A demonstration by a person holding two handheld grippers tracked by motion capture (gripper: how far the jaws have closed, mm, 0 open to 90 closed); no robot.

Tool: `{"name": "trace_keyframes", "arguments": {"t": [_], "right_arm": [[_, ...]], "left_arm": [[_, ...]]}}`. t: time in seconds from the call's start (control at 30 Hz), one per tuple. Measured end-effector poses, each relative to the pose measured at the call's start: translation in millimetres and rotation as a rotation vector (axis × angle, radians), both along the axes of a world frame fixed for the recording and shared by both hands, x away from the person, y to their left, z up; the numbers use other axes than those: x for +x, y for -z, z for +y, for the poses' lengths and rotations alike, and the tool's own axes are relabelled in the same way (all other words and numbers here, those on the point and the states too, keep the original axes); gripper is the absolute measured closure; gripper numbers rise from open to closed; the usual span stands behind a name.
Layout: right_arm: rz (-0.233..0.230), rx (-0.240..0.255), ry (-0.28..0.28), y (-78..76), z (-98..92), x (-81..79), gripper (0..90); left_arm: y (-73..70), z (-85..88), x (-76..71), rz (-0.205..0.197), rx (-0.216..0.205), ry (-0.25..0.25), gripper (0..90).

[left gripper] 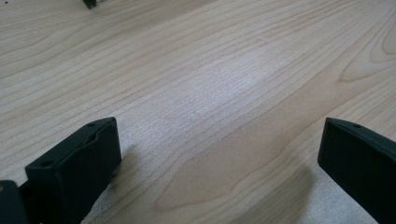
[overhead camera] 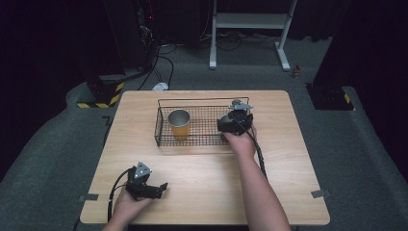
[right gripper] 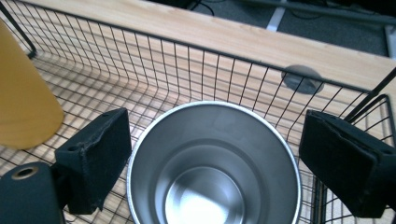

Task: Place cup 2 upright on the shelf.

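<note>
Item 1, nearest: my left gripper (overhead camera: 162,186), parked low on the bare wooden table (overhead camera: 202,192) at its near left corner. Jaws stand wide apart with nothing between them but wood grain; idle.

Item 2, mid-table: my right gripper (right gripper: 212,163), reaching into the right end of the wire basket (overhead camera: 192,139). Jaws spread, one either side of a steel cup (right gripper: 212,168), neither pad touching the rim as far as I can tell. Not yet gripping.

Item 3: steel cup, upright, mouth up, empty, standing on the basket floor at the right end. I judge it light, rigid and slick: polished wall, thin rim, no give. Best hold looks to be across the outside of the wall just under the rim, squeezed firmly and squarely so it doesn't slide or tip against the mesh.

Item 4: yellow cup (overhead camera: 179,124), steel-lined, upright at the basket's left end, well apart from the steel one.

Item 5, farthest: basket's rear wall, then table edge, then grey floor (overhead camera: 365,144).
</note>
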State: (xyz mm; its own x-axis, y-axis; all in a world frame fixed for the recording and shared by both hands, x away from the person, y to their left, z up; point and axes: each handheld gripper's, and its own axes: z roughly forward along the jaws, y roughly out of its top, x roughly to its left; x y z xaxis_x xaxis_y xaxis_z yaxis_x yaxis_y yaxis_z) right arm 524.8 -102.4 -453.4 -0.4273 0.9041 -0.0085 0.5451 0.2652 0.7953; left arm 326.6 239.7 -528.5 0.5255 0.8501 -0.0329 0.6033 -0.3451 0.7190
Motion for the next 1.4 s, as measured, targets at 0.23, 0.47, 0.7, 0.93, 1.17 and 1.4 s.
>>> {"name": "trace_keyframes", "arguments": {"t": [0.23,0.47,0.7,0.93,1.17,1.4], "right_arm": [[-0.043,0.028,-0.023,-17.3,-1.4,-13.3,9.4],[-0.090,0.045,-0.035,-33.2,-6.6,-26.1,9.3],[-0.131,0.057,-0.054,-41.5,-16.5,-53.3,9.4],[-0.135,0.039,-0.064,-26.0,-32.5,-87.6,9.4],[-0.105,0.025,-0.059,3.4,-57.3,-127.2,9.4],[-0.028,-0.033,-0.028,38.3,-84.6,-156.5,9.4]], "left_arm": [[-0.1,0.3,-0.8,-0.004,0.002,-0.001,0.0],[-0.5,0.3,-1.5,-0.002,-0.001,0.000,0.0],[-0.8,0.5,-1.7,-0.010,-0.007,0.005,0.0],[-1.4,0.8,-2.6,-0.013,-0.005,0.000,0.0],[-2.4,1.2,-3.7,-0.025,-0.005,0.004,0.0],[-2.4,0.3,-2.6,-0.026,-0.001,0.007,0.0]]}}
